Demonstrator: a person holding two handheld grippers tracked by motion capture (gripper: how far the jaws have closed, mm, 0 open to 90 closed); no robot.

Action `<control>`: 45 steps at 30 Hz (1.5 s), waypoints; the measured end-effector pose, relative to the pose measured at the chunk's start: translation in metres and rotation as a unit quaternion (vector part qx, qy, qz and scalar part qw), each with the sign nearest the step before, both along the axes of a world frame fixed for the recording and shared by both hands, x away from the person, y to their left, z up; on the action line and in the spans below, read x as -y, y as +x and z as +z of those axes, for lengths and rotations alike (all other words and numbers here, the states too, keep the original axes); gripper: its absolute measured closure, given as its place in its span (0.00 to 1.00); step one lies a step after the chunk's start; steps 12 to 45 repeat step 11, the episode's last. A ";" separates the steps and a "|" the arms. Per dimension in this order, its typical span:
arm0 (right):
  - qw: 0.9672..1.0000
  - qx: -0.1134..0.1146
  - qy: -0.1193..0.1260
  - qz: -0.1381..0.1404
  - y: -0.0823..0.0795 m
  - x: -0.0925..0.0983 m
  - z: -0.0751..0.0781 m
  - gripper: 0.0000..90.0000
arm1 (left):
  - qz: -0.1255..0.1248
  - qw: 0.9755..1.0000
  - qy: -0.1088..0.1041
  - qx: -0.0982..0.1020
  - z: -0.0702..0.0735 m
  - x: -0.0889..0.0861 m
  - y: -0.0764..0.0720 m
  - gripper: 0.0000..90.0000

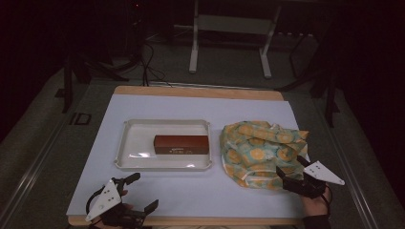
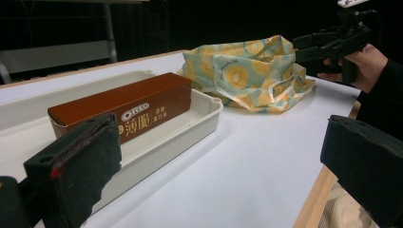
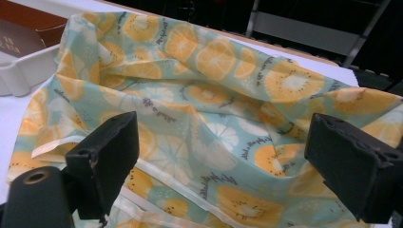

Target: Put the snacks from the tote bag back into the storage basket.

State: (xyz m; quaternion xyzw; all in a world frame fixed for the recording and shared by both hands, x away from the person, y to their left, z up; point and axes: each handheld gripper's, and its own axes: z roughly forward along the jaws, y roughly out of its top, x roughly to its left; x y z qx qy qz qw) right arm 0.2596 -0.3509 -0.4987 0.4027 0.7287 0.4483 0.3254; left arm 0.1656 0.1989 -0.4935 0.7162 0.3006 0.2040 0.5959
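Observation:
A brown Oreo box lies in a white tray at the middle of the table. To its right sits a crumpled bag printed with orange slices. My left gripper stands open near the table's front left edge, pointing toward the tray, with nothing between its jaws. My right gripper is open at the bag's front right edge, its jaws on either side of the rumpled plastic without closing on it.
A pale sheet covers the wooden table. A white metal frame stands on the floor beyond the far edge. A hand in a dark sleeve holds the right gripper.

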 end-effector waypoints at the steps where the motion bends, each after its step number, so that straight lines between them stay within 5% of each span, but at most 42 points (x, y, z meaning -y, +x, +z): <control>1: 1.000 0.001 0.000 0.000 0.000 0.000 0.000 0.12 | 0.000 1.000 0.000 0.000 0.000 0.000 0.000 0.00; 45: 1.000 -0.003 0.010 0.001 0.001 0.004 -0.001 0.12 | 0.003 1.000 0.001 0.000 0.000 0.000 0.000 0.00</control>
